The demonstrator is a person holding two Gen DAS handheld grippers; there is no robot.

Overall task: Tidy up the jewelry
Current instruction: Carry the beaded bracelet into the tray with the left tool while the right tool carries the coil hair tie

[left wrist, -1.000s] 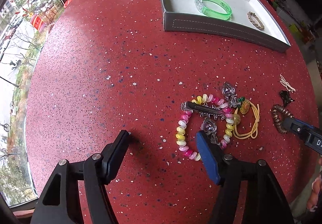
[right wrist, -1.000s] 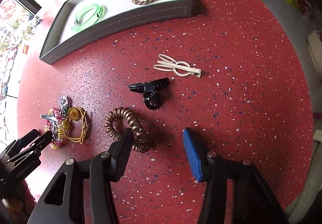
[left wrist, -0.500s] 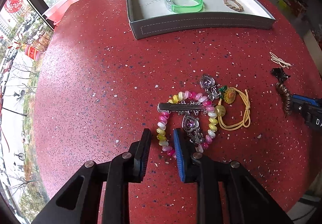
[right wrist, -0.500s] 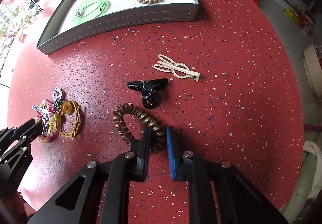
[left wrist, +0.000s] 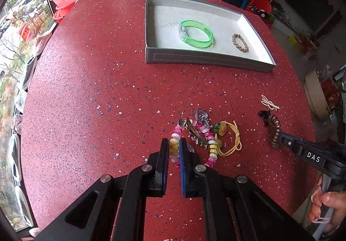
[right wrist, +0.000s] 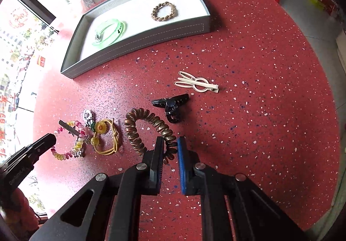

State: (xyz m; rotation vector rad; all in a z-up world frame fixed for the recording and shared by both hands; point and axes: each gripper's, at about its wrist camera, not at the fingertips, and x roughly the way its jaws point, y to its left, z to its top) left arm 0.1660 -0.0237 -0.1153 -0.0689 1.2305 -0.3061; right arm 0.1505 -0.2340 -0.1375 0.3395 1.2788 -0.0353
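The left tool (left wrist: 174,150) is clamped on the beaded bracelet (left wrist: 207,132) and the right tool (right wrist: 169,150) on the coil hair tie (right wrist: 149,124), both near the table's (left wrist: 108,89) near edge.

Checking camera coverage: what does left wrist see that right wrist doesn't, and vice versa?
Left wrist only: left gripper shut on the beaded bracelet, seen close; a hand on the other tool.
Right wrist only: right gripper shut on the coil hair tie, seen close.
Both: tray with green bangle and braided bracelet, yellow cord, black claw clip, cream clip.
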